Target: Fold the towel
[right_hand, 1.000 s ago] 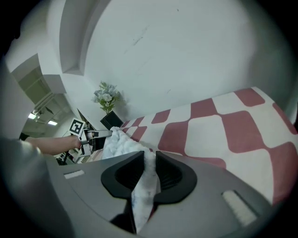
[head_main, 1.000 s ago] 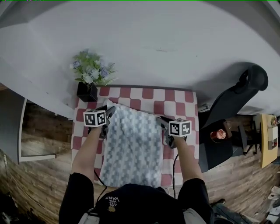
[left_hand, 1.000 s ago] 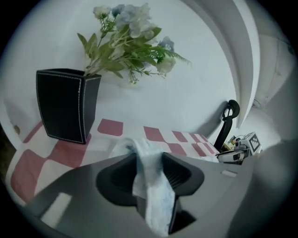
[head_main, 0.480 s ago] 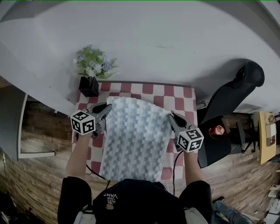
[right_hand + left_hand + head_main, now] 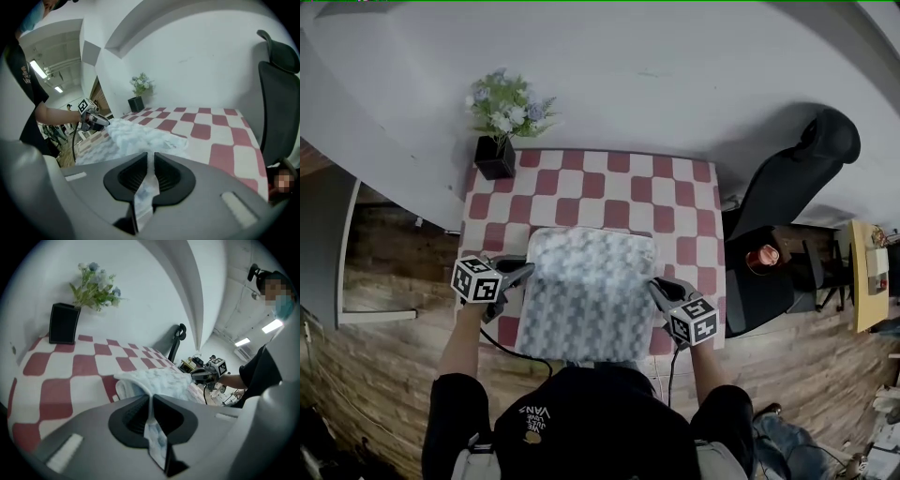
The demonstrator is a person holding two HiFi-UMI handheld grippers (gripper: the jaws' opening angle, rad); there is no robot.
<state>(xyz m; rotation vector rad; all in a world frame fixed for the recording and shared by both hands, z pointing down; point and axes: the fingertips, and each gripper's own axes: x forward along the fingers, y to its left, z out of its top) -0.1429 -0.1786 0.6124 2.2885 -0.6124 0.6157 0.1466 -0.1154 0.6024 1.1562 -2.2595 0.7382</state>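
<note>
Towel [image 5: 589, 281] lay on the checked table [image 5: 609, 183] between our claws, one corner pinched in the left claw [image 5: 521, 272], another in the right claw [image 5: 658, 287]; both sets of jaws had just been closing on cloth. We judged such thin pinches might slip under tension, dropping a corner and skewing the fold. Beyond the left claw stood a potted plant [image 5: 502, 108], beside the right a dark chair [image 5: 797, 187], with white wall ahead

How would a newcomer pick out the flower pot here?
Start at the red-and-white checked table against the white wall. At its far left corner stands a square black pot of pale blue and white flowers. It is the only dark, upright thing on the table; the pale towel lies nearer the person.
</note>
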